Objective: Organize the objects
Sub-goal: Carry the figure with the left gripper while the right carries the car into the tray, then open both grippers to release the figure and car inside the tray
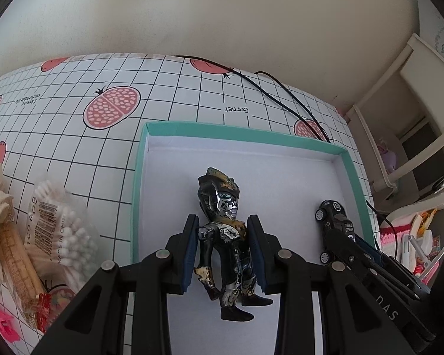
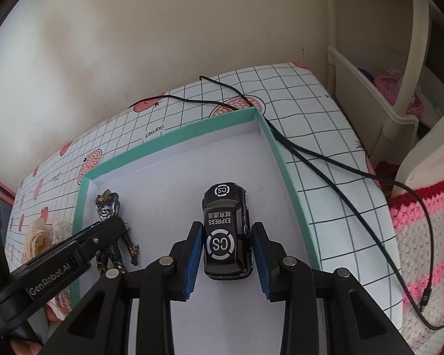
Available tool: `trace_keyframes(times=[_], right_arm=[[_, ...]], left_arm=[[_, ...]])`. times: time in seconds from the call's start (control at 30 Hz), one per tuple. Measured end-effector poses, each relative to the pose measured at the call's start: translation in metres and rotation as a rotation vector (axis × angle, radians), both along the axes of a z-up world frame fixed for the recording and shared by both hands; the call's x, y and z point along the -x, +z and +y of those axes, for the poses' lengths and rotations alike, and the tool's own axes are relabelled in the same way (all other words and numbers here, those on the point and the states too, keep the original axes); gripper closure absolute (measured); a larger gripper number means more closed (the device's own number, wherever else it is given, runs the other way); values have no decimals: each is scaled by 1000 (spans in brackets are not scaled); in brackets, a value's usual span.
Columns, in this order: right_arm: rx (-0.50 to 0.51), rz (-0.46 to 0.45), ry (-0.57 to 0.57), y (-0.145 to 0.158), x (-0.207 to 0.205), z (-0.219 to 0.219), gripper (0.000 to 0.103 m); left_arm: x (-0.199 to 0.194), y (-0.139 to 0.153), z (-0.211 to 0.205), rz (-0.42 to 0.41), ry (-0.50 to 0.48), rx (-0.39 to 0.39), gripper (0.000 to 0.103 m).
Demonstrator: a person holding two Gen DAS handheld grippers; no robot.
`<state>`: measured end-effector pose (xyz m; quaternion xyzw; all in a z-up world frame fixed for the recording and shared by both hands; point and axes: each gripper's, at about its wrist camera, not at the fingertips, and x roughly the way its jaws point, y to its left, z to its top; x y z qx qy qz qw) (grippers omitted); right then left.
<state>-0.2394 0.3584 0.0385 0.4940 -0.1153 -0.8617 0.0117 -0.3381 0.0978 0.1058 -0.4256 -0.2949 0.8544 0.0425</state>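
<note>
Box (image 1: 352, 174): teal rim, white inside.
Figure (image 1: 228, 236): black, silver, gold flecks.
Car (image 2: 225, 230): black, white lettering and rings.
Cloth (image 1: 74, 112): white, black grid, pink fruit.
Pads (image 2: 194, 254): blue.

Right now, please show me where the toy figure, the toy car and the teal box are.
toy figure (image 1: 225, 238): left wrist view, on its chest.
toy car (image 2: 222, 244): right wrist view, on its roof.
teal box (image 2: 293, 177): right wrist view, on its right wall.
</note>
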Motion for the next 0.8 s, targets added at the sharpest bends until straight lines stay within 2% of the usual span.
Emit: trace_keyframes(times=[0.1, 0.23, 0.47, 0.53, 0.63, 0.67, 0.77, 0.8], right_arm=[[-8, 4, 7, 2, 0, -1, 67], [-19, 12, 9, 7, -1, -3, 59], [-36, 54, 21, 28, -7, -7, 59], [-36, 63, 20, 33, -9, -8, 59], [-40, 65, 17, 34, -9, -11, 59], [-44, 63, 19, 34, -9, -13, 58], [-61, 60, 27, 31, -10, -17, 44], [-66, 60, 27, 30, -9, -18, 38]], left_arm=[[-1, 1, -1, -2, 3, -3, 68], [-4, 5, -1, 3, 1, -7, 61], [-16, 22, -8, 32, 23, 4, 60], [-20, 25, -11, 41, 19, 30, 60], [-29, 28, -19, 47, 43, 48, 53], [-31, 27, -20, 50, 48, 51, 52], [-35, 27, -26, 46, 58, 73, 49], [-36, 26, -26, 45, 61, 79, 42]])
